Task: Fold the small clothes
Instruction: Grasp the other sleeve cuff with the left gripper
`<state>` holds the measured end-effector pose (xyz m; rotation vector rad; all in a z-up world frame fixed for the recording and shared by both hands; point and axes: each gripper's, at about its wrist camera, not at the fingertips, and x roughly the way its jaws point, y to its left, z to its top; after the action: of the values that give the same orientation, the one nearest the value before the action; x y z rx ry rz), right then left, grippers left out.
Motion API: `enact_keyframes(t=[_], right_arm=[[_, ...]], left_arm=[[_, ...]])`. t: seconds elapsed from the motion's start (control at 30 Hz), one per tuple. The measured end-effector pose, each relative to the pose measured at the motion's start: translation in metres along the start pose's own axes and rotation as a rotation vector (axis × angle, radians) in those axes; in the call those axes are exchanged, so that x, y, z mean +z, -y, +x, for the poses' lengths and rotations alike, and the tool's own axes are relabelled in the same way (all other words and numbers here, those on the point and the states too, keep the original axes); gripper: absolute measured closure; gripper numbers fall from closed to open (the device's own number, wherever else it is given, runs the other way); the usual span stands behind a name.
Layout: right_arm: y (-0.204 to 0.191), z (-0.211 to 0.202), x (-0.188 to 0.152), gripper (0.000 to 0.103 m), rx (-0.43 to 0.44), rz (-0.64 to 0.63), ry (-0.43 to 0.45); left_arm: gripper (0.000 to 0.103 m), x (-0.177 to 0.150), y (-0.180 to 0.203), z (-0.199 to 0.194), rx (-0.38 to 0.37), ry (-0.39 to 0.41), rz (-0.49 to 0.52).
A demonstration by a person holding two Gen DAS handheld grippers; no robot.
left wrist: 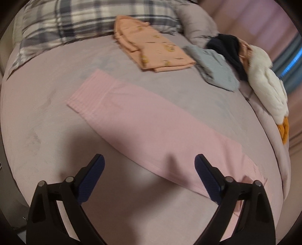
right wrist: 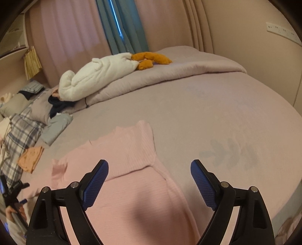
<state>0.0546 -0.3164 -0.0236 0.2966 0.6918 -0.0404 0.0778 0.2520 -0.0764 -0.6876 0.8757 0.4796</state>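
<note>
Both grippers, left gripper (left wrist: 149,162) and right gripper (right wrist: 149,167), are hanging wide open, empty, over the pink garment (left wrist: 143,122), lying flattened lengthwise for its next fold.

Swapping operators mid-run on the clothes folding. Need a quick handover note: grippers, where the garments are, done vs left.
Left gripper: open, empty, above the near edge of the pink top.
Right gripper: open, empty, over the same pink top.
Pink top: lies on the bed, folded into a long strip, not yet a compact bundle.
Done: orange garment and grey garment lie folded near the plaid pillow.
Left: finish folding the pink top, set it with the others. A dark garment lies crumpled beside the white plush toy; it probably needs folding too.
</note>
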Motion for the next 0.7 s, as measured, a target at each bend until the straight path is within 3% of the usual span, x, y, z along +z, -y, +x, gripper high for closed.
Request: enact_keyframes(t=[0.2, 0.33, 0.43, 0.53, 0.57, 0.6, 0.67, 0.7], right_arm=[[-0.009, -0.002, 0.0, 0.015, -0.005, -0.02, 0.007], [-0.013, 0.0, -0.002, 0.015, -0.002, -0.022, 0.004], [-0.016, 0.003, -0.002, 0.015, -0.001, -0.019, -0.002], [-0.019, 0.004, -0.002, 0.015, 0.01, -0.018, -0.002], [-0.021, 0.003, -0.003, 0.015, 0.014, -0.019, 0.001], [-0.022, 0.003, -0.004, 0.015, 0.019, -0.019, 0.003], [-0.023, 0.003, -0.004, 0.015, 0.022, -0.019, 0.002], [-0.023, 0.004, -0.004, 0.015, 0.024, -0.017, 0.0]], left_arm=[[0.021, 0.012, -0.032, 0.015, 0.001, -0.009, -0.108], [0.023, 0.02, -0.045, 0.017, -0.036, 0.015, -0.145], [0.032, 0.028, -0.052, 0.02, -0.048, 0.029, -0.177], [0.048, 0.033, -0.059, 0.022, -0.049, 0.045, -0.209], [0.06, 0.035, -0.061, 0.023, -0.056, 0.052, -0.217], [0.078, 0.037, -0.062, 0.025, -0.056, 0.052, -0.219], [0.099, 0.04, -0.064, 0.03, -0.062, 0.042, -0.224], [0.098, 0.041, -0.066, 0.03, -0.074, 0.042, -0.24]])
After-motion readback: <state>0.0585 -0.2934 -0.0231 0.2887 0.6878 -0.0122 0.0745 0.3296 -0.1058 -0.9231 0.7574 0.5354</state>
